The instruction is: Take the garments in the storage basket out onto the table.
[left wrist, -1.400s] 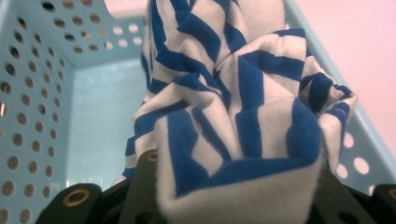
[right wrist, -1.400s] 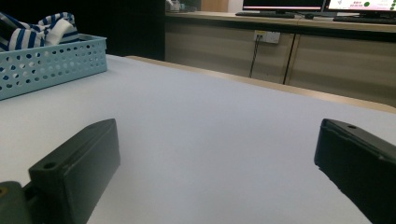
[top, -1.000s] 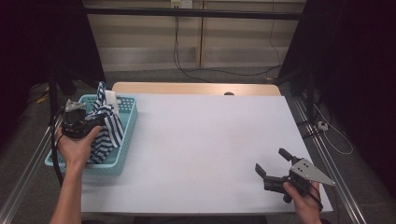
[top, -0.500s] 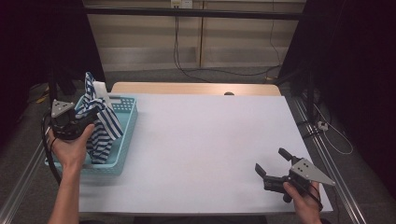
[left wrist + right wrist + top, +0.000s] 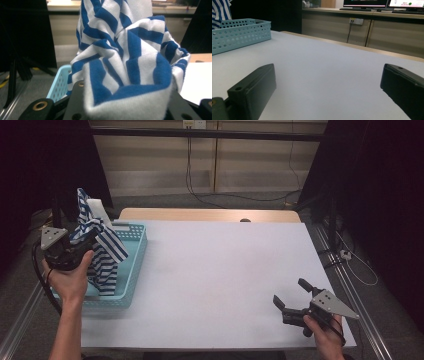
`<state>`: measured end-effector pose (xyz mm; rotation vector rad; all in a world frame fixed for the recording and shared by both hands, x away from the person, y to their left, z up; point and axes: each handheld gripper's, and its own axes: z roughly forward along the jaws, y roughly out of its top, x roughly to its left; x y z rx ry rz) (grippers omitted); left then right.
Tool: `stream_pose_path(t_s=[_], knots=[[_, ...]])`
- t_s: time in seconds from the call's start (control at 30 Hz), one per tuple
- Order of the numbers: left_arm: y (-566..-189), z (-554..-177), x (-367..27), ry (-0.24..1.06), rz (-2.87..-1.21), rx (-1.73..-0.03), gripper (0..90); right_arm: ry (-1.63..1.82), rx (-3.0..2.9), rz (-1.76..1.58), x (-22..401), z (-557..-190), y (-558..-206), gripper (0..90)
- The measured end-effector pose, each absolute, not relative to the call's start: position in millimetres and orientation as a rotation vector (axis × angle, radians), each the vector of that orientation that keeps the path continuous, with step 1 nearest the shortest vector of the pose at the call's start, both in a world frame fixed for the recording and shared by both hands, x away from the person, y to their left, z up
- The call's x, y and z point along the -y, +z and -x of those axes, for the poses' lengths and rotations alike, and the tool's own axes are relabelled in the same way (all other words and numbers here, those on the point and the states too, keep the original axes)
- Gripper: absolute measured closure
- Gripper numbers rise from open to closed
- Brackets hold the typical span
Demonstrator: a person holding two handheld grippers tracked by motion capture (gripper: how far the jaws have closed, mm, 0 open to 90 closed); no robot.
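Striped blue-and-white cloth hangs bunched from the left gripper, whose fingers pinch a fold of it above the light-blue basket at the worktop's left edge; its lower end drapes down into the basket. Near the worktop's front right corner, the right gripper rests low with its fingers spread wide and nothing between them.

White table, probably monitors on a far desk.
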<state>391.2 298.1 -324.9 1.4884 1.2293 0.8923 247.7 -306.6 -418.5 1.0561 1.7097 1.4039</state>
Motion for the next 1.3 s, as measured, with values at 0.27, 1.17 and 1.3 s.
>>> stream_pose_path(t_s=[0.27,1.17,1.3], knots=[[-311,-381,-294,0.926,-1.470,-1.177,65.9,1.411,-1.710,-1.055,307,-247,-419,0.0],[-269,-356,-249,0.918,-1.473,-1.037,65.7,1.405,-1.711,-1.054,306,-247,-419,0.0],[-265,-353,-239,0.912,-1.488,-1.011,65.7,1.406,-1.710,-1.053,306,-247,-419,0.0]])
